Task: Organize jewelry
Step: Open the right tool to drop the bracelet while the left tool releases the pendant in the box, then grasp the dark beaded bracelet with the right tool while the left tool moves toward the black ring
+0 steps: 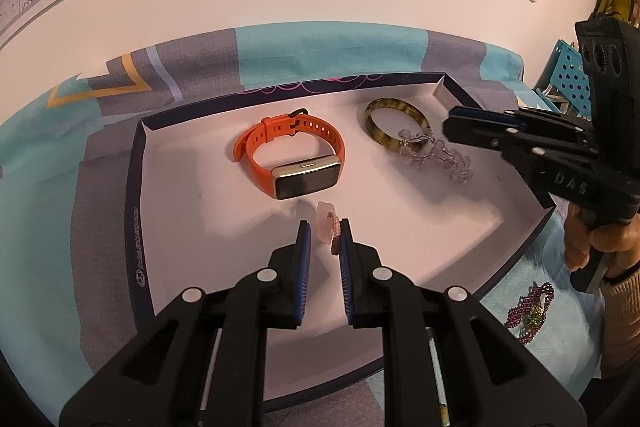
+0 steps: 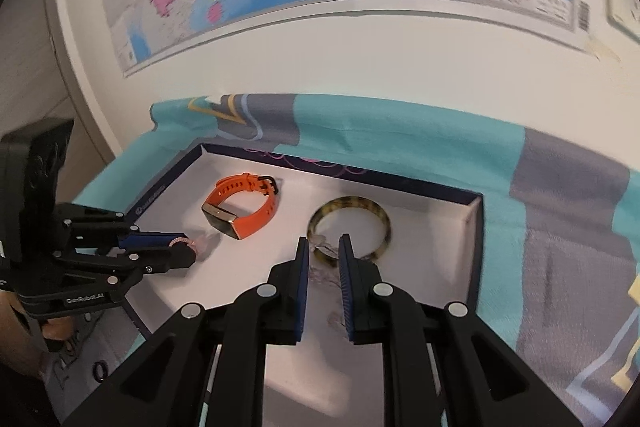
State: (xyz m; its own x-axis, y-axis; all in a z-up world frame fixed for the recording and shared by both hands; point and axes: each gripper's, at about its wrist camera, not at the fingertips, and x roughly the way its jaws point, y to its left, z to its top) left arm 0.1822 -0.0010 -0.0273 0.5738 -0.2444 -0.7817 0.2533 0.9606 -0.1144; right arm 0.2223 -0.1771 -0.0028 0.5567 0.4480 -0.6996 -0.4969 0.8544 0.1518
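Your left gripper [image 1: 325,233] is pinching the pink beaded bracelet [image 1: 330,231] over the tray [image 1: 134,195]; your right gripper [image 2: 324,247] is closing emptily above the clear bead bracelet [image 1: 438,155].

watch [image 1: 289,155] x1 | bangle [image 1: 396,123] x1 | bead bracelets [image 1: 438,155] x3 | box [image 1: 134,187] x1

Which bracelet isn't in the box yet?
The purple beaded bracelet, lying on the cloth beside the box; the others are inside.
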